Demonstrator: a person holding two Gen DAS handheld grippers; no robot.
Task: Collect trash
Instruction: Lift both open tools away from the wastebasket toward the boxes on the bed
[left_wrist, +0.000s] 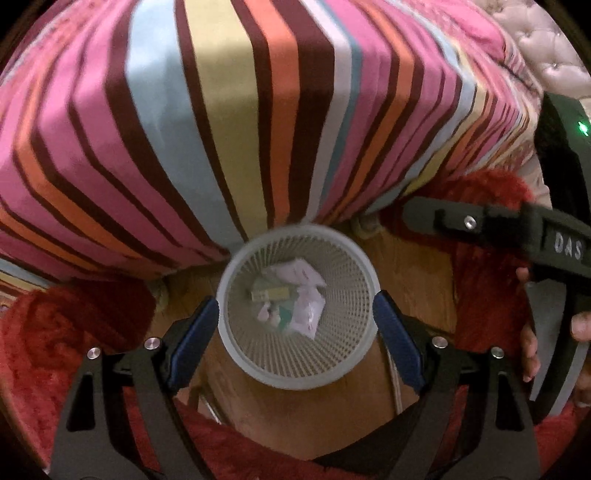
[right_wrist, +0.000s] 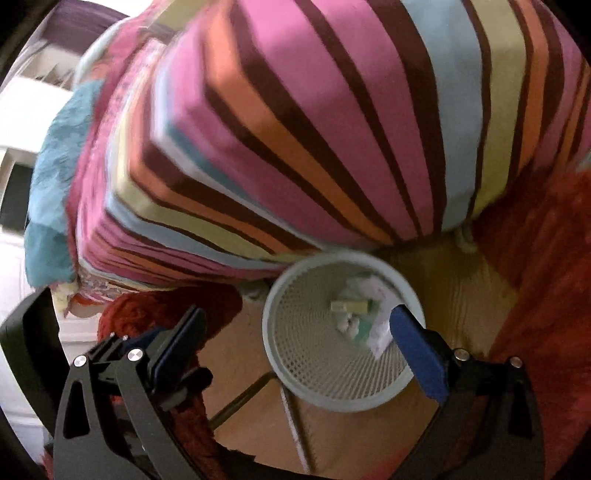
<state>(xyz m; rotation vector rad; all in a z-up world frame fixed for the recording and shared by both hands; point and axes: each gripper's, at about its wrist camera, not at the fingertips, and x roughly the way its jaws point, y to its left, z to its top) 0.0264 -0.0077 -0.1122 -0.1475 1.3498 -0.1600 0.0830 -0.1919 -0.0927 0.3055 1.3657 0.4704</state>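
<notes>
Red rug (left_wrist: 55, 325) at left, then the left tool (left_wrist: 295, 317) with its jaws apart and empty above the mesh wastebasket (left_wrist: 236, 325), which stands on the wooden floor (left_wrist: 413, 266) at the foot edge of the striped bed (left_wrist: 221, 110). Crumpled paper and wrappers (left_wrist: 291, 299) lie at the basket's bottom, well below both tools. At right, the right tool (right_wrist: 295, 332), equally spread and empty, apparently done dropping.
</notes>
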